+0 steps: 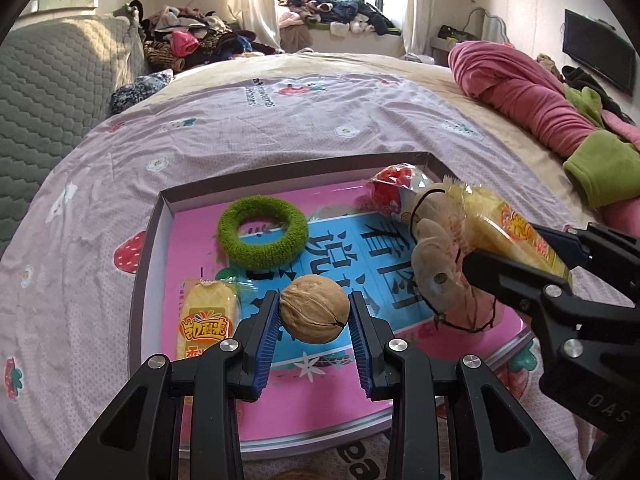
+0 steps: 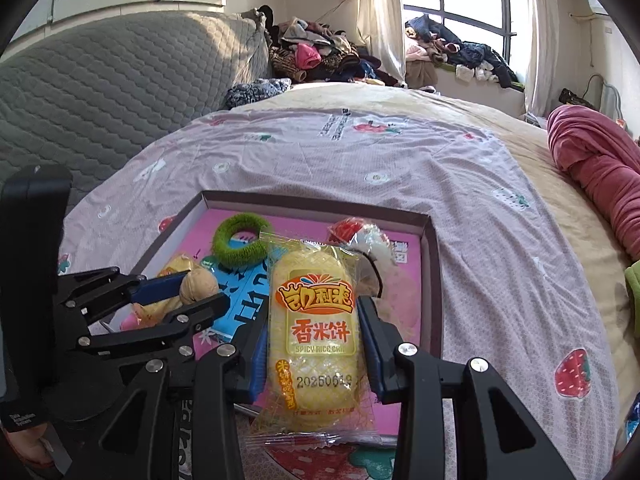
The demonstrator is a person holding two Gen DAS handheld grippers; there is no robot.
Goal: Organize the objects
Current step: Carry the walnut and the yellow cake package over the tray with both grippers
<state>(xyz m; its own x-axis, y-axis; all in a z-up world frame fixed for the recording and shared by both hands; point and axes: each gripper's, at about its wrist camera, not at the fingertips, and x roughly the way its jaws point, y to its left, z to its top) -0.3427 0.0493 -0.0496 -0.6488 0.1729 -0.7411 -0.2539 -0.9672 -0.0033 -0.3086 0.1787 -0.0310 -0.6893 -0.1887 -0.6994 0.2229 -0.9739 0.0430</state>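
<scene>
A fuzzy green ring (image 1: 263, 233) is lying at eleven o'clock in a pink-and-blue-printed box (image 1: 160, 216); a tan walnut (image 1: 314, 309) is showing centre; strawberry-patterned lilac sheet (image 1: 240, 128) is surrounding.

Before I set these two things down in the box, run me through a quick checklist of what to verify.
1. Left gripper clamped on the walnut: ok, both pads press its sides.
2. Right gripper clamped on the rice cake packet: ok.
3. Both held items over the box: ok.
4. Free floor under the walnut: ok, bare blue print between the green hair tie and the second rice cake packet.
5. Free floor under the held packet: cannot tell, the shell string and the red-and-white wrapper crowd that side.
</scene>
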